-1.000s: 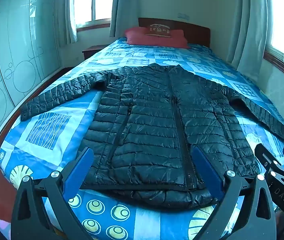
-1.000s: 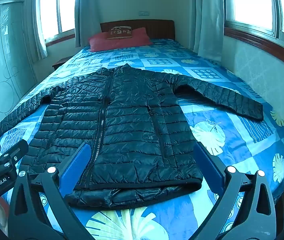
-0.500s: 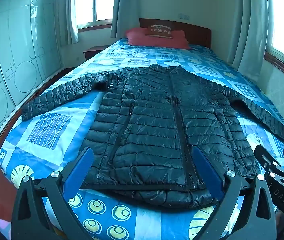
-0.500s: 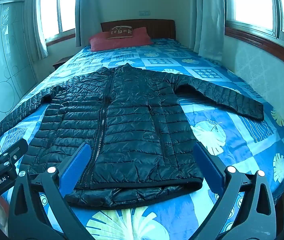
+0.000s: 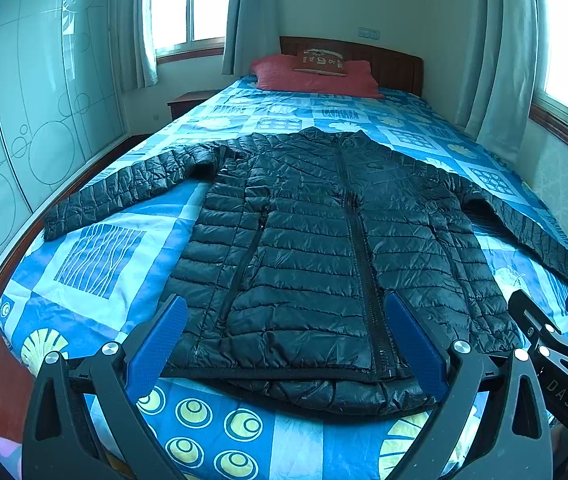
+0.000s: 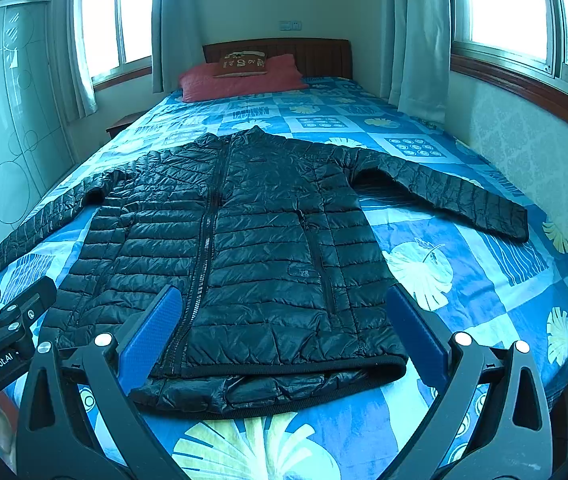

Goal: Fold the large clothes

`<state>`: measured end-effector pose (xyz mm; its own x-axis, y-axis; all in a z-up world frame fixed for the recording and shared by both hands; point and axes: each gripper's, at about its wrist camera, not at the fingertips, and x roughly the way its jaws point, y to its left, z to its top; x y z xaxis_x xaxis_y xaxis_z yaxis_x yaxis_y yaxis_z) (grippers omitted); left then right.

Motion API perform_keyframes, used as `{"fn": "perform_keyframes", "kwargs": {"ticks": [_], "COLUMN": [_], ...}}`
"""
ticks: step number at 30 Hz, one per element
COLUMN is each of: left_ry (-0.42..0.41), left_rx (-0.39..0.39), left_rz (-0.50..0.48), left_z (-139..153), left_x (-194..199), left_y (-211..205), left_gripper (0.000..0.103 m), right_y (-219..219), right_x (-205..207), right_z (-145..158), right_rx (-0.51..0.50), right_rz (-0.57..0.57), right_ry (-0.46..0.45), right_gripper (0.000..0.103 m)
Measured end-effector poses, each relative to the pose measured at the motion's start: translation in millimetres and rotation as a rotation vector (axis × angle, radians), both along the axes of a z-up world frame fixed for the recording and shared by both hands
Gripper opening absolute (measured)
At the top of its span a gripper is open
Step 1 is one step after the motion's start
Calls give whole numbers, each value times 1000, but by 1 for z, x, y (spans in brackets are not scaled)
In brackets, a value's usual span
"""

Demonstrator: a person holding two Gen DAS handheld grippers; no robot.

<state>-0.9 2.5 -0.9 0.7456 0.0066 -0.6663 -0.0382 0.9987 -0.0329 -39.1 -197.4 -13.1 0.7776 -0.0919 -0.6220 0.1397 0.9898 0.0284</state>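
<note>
A black quilted puffer jacket (image 5: 324, 248) (image 6: 244, 248) lies flat and zipped on the bed, front up, collar toward the headboard, both sleeves spread out to the sides. Its hem sits nearest me. My left gripper (image 5: 284, 340) hovers open above the hem's left half, nothing between its blue pads. My right gripper (image 6: 280, 336) is open too, above the hem's right half, and empty. Each gripper shows at the edge of the other's view: the right one (image 5: 556, 344) and the left one (image 6: 4, 320).
The bed has a blue patterned cover (image 5: 100, 256) (image 6: 464, 280). Red pillows (image 5: 316, 76) and a wooden headboard (image 6: 316, 56) stand at the far end. A glass-door wardrobe (image 5: 36, 120) runs along the left; a wall and curtained window (image 6: 524, 92) are on the right. A nightstand (image 5: 188, 102) is beside the bed.
Both views have drifted slightly, the jacket sitting a little lower in frame. The jacket itself has not moved and both grippers have stayed open.
</note>
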Motion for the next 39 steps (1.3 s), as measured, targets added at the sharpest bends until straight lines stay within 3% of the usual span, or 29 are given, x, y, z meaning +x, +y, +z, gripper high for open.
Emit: {"fn": "perform_keyframes", "kwargs": {"ticks": [39], "left_ry": [4], "left_rx": [-1], "left_rz": [0], "left_z": [-3], "left_x": [-1], "left_y": [3], "left_gripper": [98], "right_y": [6], "right_x": [1], "right_z": [-5], "right_rx": [-1], "right_rz": [1], "right_ry": [3], "right_gripper": [101]}}
